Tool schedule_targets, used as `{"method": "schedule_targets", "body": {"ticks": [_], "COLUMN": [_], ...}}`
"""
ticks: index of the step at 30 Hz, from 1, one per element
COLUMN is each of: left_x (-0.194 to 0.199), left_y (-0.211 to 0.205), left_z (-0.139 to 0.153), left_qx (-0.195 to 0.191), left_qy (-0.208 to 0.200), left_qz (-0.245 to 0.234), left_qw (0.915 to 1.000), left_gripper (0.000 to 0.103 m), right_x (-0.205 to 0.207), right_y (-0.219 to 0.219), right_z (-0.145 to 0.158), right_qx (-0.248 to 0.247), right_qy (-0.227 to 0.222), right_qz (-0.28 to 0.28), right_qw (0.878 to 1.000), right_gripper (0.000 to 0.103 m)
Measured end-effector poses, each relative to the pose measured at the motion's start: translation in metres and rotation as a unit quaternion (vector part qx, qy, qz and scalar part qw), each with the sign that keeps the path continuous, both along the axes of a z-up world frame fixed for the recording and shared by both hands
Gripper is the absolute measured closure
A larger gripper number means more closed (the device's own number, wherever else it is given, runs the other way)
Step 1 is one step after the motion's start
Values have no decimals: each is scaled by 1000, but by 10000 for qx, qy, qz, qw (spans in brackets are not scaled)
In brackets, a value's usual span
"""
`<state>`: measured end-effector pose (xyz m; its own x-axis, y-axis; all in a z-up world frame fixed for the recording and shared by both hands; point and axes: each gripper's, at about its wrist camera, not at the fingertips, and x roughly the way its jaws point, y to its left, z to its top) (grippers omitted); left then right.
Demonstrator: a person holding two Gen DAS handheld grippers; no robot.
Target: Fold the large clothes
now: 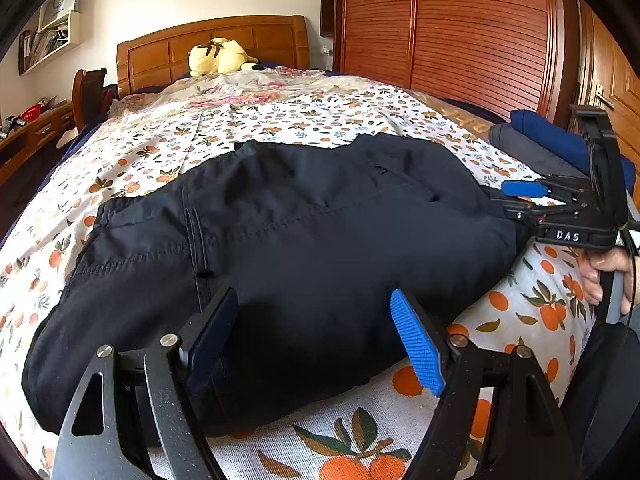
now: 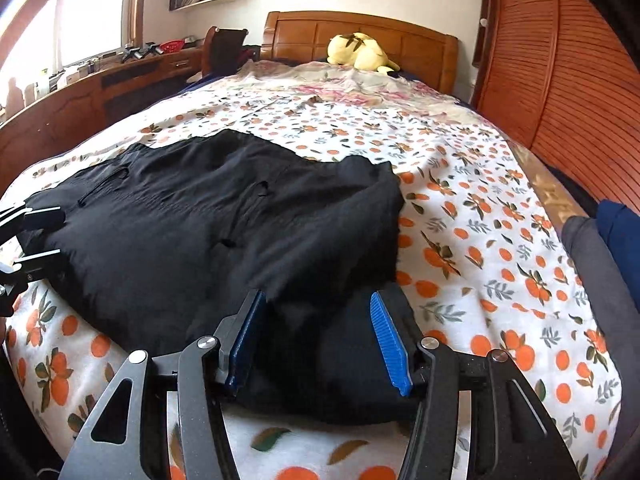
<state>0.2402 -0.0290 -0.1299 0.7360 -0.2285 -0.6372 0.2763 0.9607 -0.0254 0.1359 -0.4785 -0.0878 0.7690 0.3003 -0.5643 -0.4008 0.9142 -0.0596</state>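
Black trousers (image 1: 280, 240) lie spread across the near part of a bed covered with an orange-fruit print sheet (image 1: 520, 320), bunched into soft folds, with seams and a pocket opening visible on top.

At the garment's near edge, the left gripper (image 1: 316, 336) has its jaws spread wide, 1 finger on each side of a stretch of dark cloth; the blue pads (image 1: 418, 344) stand clear of the fabric, pinching nothing.

Toward the other end of the trousers, the right gripper (image 2: 316, 336) straddles a raised fold with its 2 fingers. Its jaws are parted, and whether the pads press the cloth I cannot tell. A hand (image 1: 604, 276) holds its handle.

Beyond the trousers, a yellow plush toy (image 2: 362, 56) rests by the wooden headboard (image 1: 212, 46). Folded grey and blue clothes (image 1: 544, 148) sit at the bed's right edge, beside the wardrobe (image 1: 460, 32).
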Motion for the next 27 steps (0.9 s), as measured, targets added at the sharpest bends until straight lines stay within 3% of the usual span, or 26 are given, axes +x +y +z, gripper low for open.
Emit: {"method": "schedule_targets", "body": {"ticks": [5,8,10,12,14,19,21,27], "left_x": [2,3,4,4,4,5,5,6], "left_y": [-1,-2,-2,-3,-3,-3,-3,-2], "left_z": [-2,-3,-3,-4,-4,-6,-6,-7], "left_qx": [-5,2,19,17,14,16,10,18], "left_qy": [23,37,36,41,48,59,68,75], "left_qz": [-6,-12,-11,-15,-13,-6,-7,-2], "left_qw": [10000,10000,10000,10000,10000,10000,10000,10000], "left_gripper": [24,23,23,23,23,23,23,23], "right_x": [-2,8,12,18,24,22,20,22], "right_y": [-5,-7,-10,-13,-14,-9,-9,-18], "right_z": [-2,-10,-11,-15,-18,-14,-12,-18], "right_qx": [-15,123,215,342,503,561,665,774], "right_qy": [67,486,592,801,1027,1183,1264,1414], "right_qz": [-247,-225,-334,-415,-388,-240,-71,135], "right_qw": [9997,9985,9975,9953,9927,9911,9897,9868], "right_gripper": [47,41,28,22,20,20,26,31]}}
